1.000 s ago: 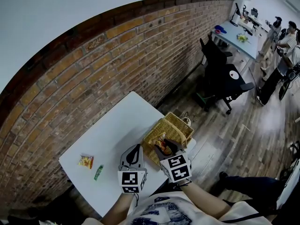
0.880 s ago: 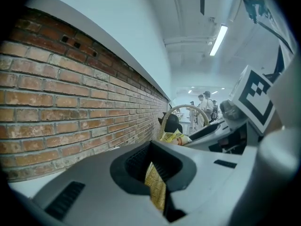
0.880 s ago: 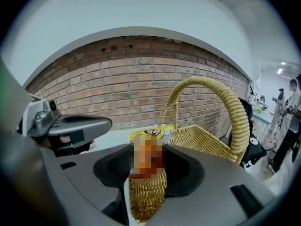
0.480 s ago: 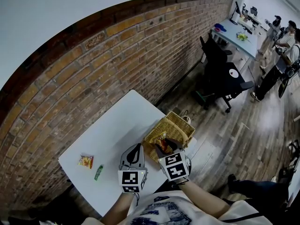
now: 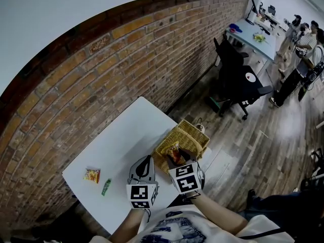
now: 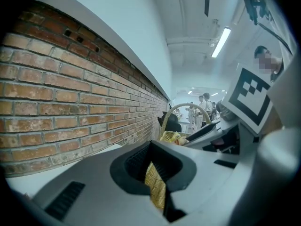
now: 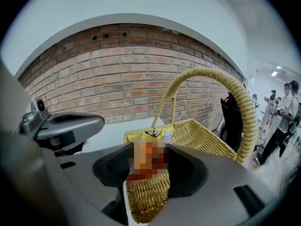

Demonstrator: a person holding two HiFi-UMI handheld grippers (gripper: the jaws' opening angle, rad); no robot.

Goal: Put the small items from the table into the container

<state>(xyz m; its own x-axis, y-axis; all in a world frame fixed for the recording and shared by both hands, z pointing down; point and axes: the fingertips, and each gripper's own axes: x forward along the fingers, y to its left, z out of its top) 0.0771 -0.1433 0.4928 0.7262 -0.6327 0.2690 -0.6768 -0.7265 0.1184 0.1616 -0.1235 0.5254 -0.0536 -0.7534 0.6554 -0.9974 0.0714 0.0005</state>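
On the right part of the white table stands a wicker basket with a hoop handle. My right gripper is shut on an orange snack packet, which hangs above the basket's near wall; the packet fills the gap between the pads. My left gripper is at the basket's left corner, its jaws shut on a strip of wicker rim. At the table's left end lie a small orange packet and a green item.
A brick wall runs along the table's far side. Past the basket's right end, the table stops and wooden floor begins. A black office chair stands there, with a desk and people at the far right.
My right gripper has shifted slightly left and tipped down a little, still holding the packet over the basket. The left gripper has kept still.
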